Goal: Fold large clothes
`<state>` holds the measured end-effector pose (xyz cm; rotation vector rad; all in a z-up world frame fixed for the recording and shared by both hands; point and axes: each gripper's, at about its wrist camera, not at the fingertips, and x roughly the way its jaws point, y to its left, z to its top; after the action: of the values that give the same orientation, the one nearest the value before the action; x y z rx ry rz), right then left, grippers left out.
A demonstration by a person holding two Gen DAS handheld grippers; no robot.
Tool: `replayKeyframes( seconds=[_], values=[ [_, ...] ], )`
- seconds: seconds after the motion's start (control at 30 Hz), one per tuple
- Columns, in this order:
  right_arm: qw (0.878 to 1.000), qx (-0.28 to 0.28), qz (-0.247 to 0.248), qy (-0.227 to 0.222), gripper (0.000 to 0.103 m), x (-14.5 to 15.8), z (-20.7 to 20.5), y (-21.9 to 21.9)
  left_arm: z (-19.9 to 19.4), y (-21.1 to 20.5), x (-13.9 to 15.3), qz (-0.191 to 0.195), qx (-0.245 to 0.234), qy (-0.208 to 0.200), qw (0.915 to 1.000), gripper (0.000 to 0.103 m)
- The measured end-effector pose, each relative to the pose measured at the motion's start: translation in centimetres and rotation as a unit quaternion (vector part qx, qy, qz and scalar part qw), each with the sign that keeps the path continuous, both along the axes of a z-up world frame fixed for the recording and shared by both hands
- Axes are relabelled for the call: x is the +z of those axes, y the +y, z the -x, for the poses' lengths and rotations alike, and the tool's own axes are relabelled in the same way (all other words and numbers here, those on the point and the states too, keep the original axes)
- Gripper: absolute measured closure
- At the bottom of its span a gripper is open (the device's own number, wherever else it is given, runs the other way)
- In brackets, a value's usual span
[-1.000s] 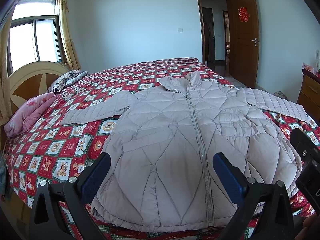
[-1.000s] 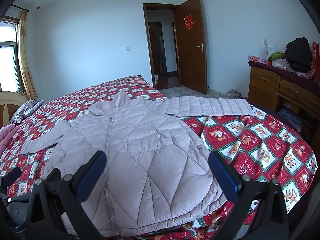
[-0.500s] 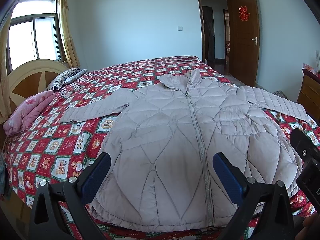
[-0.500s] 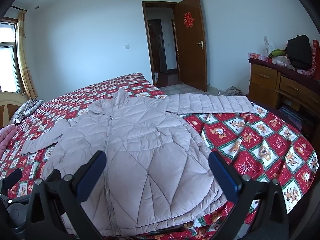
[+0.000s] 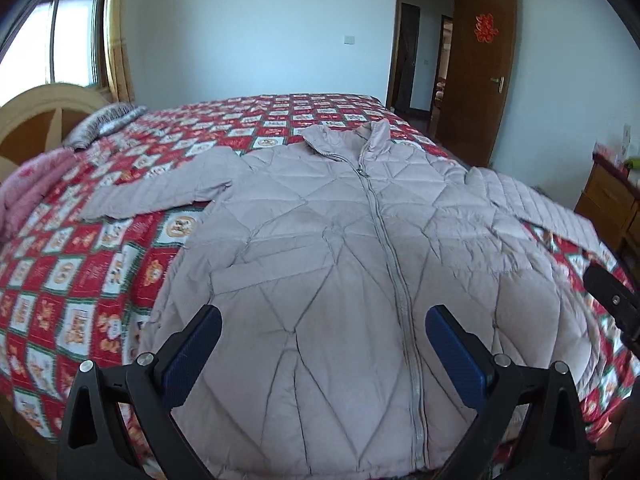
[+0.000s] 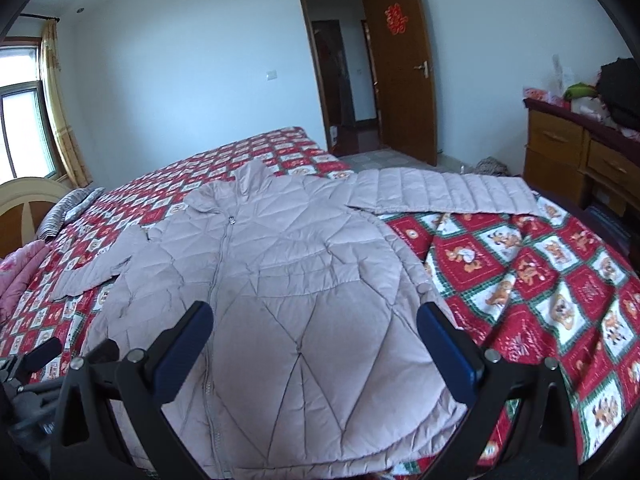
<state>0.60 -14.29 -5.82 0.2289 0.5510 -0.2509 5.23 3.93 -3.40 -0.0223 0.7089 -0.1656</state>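
Jacket (image 5: 340, 272) lies flat, unfolded on the bed (image 5: 80, 280); both hand-held grippers (image 5: 322, 352) (image 6: 314, 348) hover spread, empty; next, grasp the three-o'clock sleeve (image 6: 444, 192).

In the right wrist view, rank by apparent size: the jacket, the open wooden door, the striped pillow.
Largest to smallest as they look:
1. jacket, nearest the camera, which inflates it
2. open wooden door
3. striped pillow, partly cut off at the headboard
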Motion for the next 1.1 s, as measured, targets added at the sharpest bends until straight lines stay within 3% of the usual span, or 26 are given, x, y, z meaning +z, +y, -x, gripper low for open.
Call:
replayKeyframes(
  seconds=[0.13,0.23,0.27,0.33,0.4,0.47,0.63,0.77,0.93,1.03,1.1],
  values=[
    [0.999,-0.004,-0.023,0.023,0.0,0.2,-2.2,-5.1,-5.5,2.8,-1.0,0.037,0.027,0.018,0.9988,0.001],
    [0.998,-0.046,-0.018,0.031,0.008,0.6,-3.6,-10.9,-10.2,4.5,-1.5,0.048,0.034,0.034,0.9976,0.001],
    [0.998,-0.056,-0.02,0.033,0.015,0.7,-3.9,-12.1,-11.7,4.8,-1.5,0.045,0.039,0.03,0.9978,0.001],
    [0.993,-0.102,-0.053,0.03,0.028,0.8,-4.9,-18.0,-14.4,5.3,-1.6,0.018,0.047,0.017,0.9986,0.001],
    [0.985,-0.147,-0.082,0.017,0.029,0.7,-5.3,-22.3,-17.5,5.2,-1.8,-0.022,0.05,0.012,0.9984,0.001],
    [0.968,-0.214,-0.131,0.001,0.029,-0.2,-5.7,-28.3,-19.8,5.6,-2.3,-0.048,0.059,0.005,0.9971,0.001],
    [0.944,-0.309,-0.116,0.027,0.032,-1.9,-8.2,-35.9,-24.3,6.0,-4.9,-0.101,0.067,-0.002,0.9926,0.001],
    [0.932,-0.347,-0.085,0.066,0.039,-3.7,-10.7,-38.5,-25.7,6.1,-7.7,-0.109,0.075,0.012,0.9911,0.001],
    [0.924,-0.358,-0.091,0.104,0.044,-6.2,-11.6,-40.4,-26.7,7.4,-9.3,-0.068,0.075,0.055,0.9934,0.001],
    [0.922,-0.363,-0.068,0.115,0.047,-6.3,-11.5,-40.2,-27.0,7.8,-9.8,-0.043,0.075,0.071,0.9937,0.001],
    [0.922,-0.361,-0.054,0.128,0.073,-6.1,-11.6,-40.1,-27.2,7.9,-10.2,-0.032,0.075,0.081,0.9934,0.001]
  ],
)
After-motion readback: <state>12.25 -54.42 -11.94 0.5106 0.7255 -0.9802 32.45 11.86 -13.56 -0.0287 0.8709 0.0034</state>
